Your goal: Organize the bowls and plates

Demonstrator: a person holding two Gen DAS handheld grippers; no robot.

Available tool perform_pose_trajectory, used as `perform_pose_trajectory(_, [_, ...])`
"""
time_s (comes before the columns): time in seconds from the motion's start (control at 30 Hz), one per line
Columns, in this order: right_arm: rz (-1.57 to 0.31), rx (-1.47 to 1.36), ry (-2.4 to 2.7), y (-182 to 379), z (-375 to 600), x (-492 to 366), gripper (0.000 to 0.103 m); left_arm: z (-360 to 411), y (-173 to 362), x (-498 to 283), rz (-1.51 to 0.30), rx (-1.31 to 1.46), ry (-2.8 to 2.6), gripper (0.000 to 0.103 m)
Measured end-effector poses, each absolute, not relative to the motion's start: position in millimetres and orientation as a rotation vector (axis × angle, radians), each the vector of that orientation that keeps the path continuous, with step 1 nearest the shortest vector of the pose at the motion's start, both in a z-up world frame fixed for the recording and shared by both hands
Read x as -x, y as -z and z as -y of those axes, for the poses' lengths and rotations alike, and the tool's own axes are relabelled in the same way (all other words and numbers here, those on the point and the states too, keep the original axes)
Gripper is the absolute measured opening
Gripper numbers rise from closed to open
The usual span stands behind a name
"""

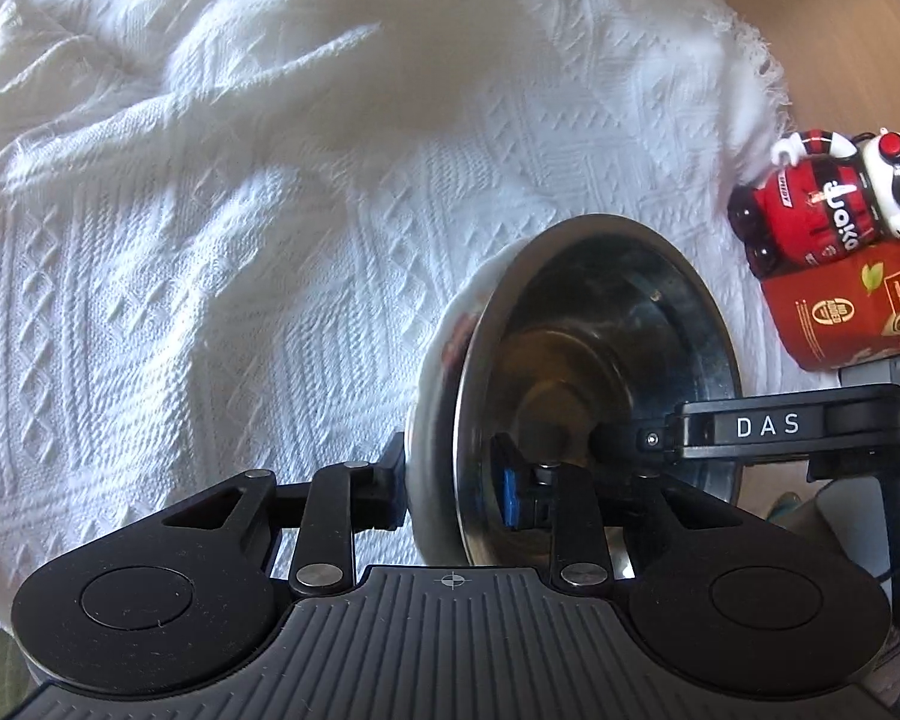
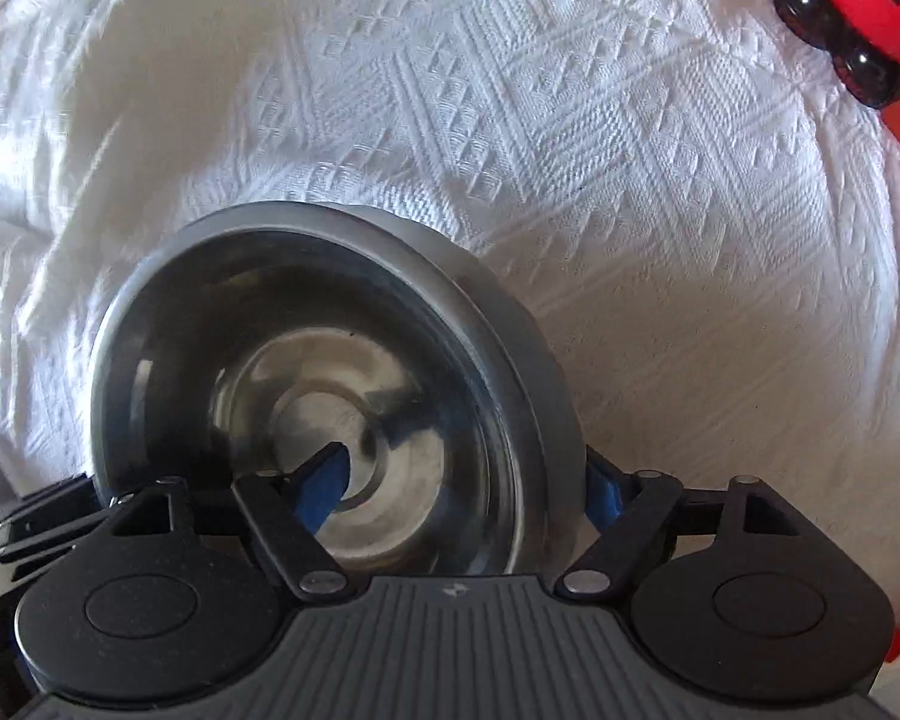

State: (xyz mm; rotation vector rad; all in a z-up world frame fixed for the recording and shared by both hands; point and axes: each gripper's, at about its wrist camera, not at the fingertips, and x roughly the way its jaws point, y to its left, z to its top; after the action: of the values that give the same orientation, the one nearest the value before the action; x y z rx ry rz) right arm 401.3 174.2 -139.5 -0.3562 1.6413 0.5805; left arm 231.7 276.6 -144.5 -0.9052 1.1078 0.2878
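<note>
Over the bumpy white cloth (image 1: 270,210), my left gripper (image 1: 456,492) and right gripper (image 2: 468,492) both pinch the rim of the shiny steel bowl (image 2: 330,408), held up, light, hard and slippery.

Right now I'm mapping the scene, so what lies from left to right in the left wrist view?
White woven cloth → white bowl → steel bowl nested in it → red toy figure above the red box.

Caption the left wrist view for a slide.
Left gripper clamps stacked steel bowl and white bowl over white cloth.
</note>
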Motion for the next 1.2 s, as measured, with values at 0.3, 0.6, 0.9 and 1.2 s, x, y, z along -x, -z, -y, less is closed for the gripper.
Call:
perform_pose_trajectory(0.3, [-1.681,0.282,-0.557,139.6,-176.0,-392.3,0.082,-300.9,142.1,-233.9,-1.113,0.872,-0.292,0.03])
perform_pose_trajectory(0.6, [-1.631,0.235,-0.563,129.6,-163.3,-389.3,0.082,-307.2,124.1,-228.0,-1.074,0.807,-0.287,0.029])
perform_pose_trajectory(0.9, [-1.179,0.143,-0.684,11.0,-117.4,-370.3,0.082,-287.7,35.0,-218.6,-0.743,0.686,-0.201,0.028])
perform_pose_trajectory(1.2, [-0.795,0.007,-0.609,-68.1,-14.3,-346.9,0.082,-205.3,-11.5,-249.7,-0.627,0.529,0.054,0.016])
